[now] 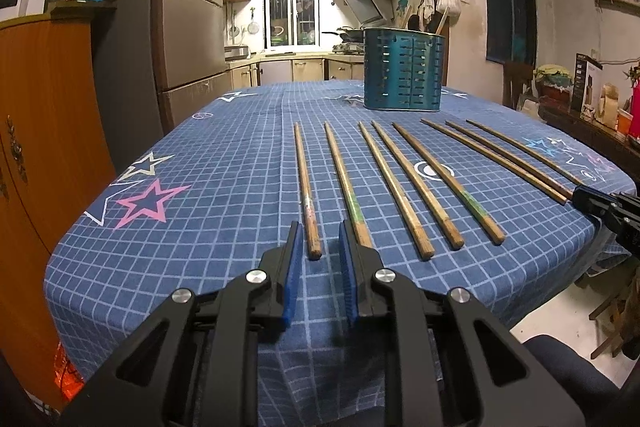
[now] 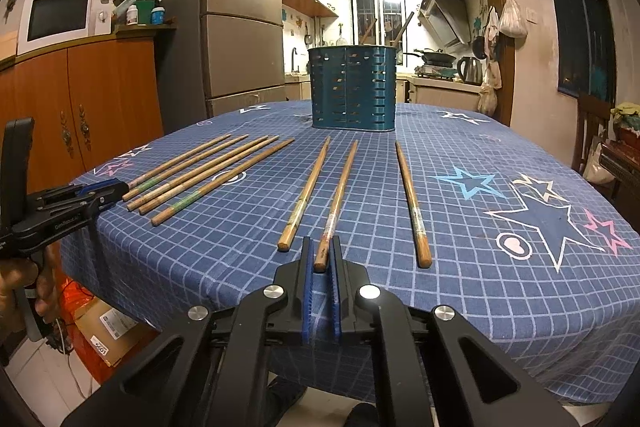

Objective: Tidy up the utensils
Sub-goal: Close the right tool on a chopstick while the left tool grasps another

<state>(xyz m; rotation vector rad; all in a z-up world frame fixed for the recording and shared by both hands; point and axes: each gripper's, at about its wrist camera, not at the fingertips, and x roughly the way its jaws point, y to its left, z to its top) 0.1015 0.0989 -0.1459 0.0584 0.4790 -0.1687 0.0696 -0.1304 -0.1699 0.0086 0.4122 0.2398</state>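
Note:
Several wooden chopsticks lie side by side on the blue checked tablecloth point(image 1: 224, 163). A teal slotted utensil holder point(image 1: 403, 69) stands upright at the far side and also shows in the right wrist view point(image 2: 353, 87). My left gripper point(image 1: 318, 235) is open, its blue pads either side of the butt end of the leftmost chopstick point(image 1: 307, 191). My right gripper point(image 2: 321, 251) has its pads closed around the butt end of a chopstick point(image 2: 339, 193) that lies on the cloth. The right gripper shows at the left view's right edge point(image 1: 608, 209).
An orange wooden cabinet point(image 2: 80, 115) with a microwave point(image 2: 64, 17) stands left of the table, and a grey fridge point(image 2: 240, 27) behind. A cardboard box point(image 2: 110, 327) lies on the floor by the table's left edge. A cluttered sideboard point(image 1: 592, 107) stands on the right.

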